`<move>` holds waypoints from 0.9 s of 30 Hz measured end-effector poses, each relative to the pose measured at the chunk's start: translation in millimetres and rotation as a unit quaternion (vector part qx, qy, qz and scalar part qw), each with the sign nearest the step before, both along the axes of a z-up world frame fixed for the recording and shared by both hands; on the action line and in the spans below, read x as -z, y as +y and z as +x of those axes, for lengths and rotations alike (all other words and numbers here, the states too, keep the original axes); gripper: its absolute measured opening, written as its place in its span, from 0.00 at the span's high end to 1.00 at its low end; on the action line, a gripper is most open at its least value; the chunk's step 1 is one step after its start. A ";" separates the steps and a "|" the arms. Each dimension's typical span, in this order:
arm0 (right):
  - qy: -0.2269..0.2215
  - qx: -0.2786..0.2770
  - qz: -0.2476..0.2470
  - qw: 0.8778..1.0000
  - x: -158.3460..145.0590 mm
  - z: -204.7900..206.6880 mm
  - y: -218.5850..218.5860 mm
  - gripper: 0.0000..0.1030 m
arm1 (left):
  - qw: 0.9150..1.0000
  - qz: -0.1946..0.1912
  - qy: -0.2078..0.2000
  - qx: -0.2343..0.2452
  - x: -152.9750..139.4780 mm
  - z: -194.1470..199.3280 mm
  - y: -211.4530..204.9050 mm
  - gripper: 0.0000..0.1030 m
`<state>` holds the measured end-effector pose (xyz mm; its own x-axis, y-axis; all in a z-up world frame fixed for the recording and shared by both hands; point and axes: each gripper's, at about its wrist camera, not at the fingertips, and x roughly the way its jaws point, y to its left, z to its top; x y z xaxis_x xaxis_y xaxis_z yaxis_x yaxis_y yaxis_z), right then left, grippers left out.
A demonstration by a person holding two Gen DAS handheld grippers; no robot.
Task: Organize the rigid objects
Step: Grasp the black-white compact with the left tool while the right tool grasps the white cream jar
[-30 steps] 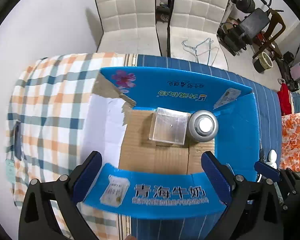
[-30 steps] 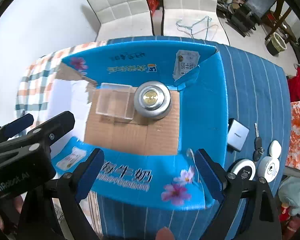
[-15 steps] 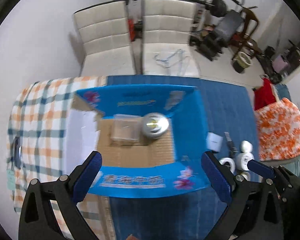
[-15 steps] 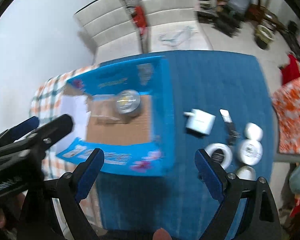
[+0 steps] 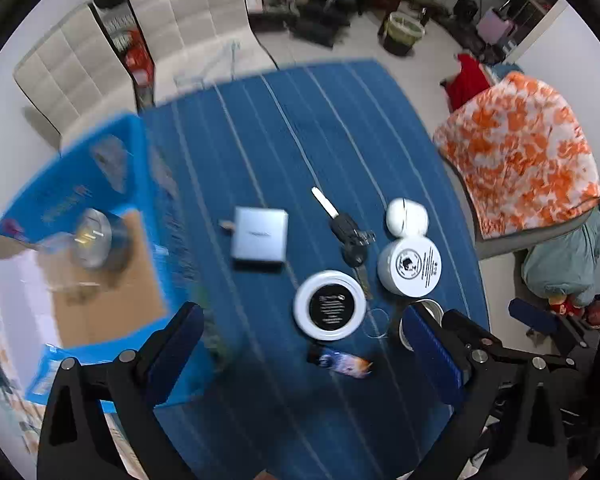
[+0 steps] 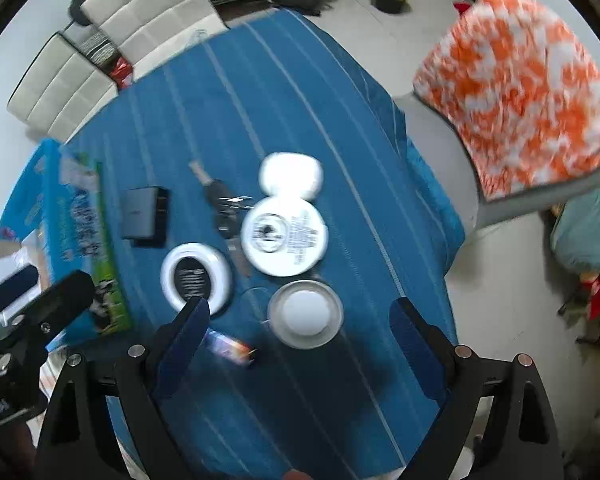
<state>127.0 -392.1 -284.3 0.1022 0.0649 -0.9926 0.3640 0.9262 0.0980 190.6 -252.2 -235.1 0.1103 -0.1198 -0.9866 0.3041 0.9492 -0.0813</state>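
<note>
I see even, bright indoor light and soft shadows. Motion blur smears both fisheye views, whose edges bend and darken.

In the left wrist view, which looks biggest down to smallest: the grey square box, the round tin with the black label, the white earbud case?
1-2. Round tin with the black label and grey square box: too alike to rank.
3. White earbud case, clearly smallest.

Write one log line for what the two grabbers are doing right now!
left gripper: jaws open, empty | right gripper: jaws open, empty, above round tin | box: holds silver can
</note>
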 end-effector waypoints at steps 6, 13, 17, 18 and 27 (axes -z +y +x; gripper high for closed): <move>-0.006 -0.009 0.016 1.000 51.8 16.1 -12.1 0.10 | 0.998 0.012 0.061 -0.025 58.7 2.2 -4.2 0.01; 0.010 -0.036 0.032 0.999 97.9 52.5 10.0 0.28 | 0.997 0.028 0.054 -0.052 65.8 7.7 4.7 0.01; 0.032 -0.015 0.026 0.999 104.9 55.3 2.8 0.29 | 0.997 0.034 0.055 -0.048 68.9 8.6 -0.5 0.01; 0.039 -0.015 0.016 0.999 104.8 52.3 -2.0 0.29 | 0.997 0.034 0.056 -0.045 69.7 7.3 -3.7 0.01; 0.065 -0.005 0.012 0.998 106.5 18.3 -45.4 0.29 | 0.994 0.050 0.091 -0.016 112.5 -1.1 -37.9 0.01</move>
<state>145.4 -437.5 -390.9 -0.0286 0.0891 -0.9956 0.3664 0.9276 0.0725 189.5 -290.1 -347.6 -0.0689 -0.0203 -0.9974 0.2627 0.9641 -0.0378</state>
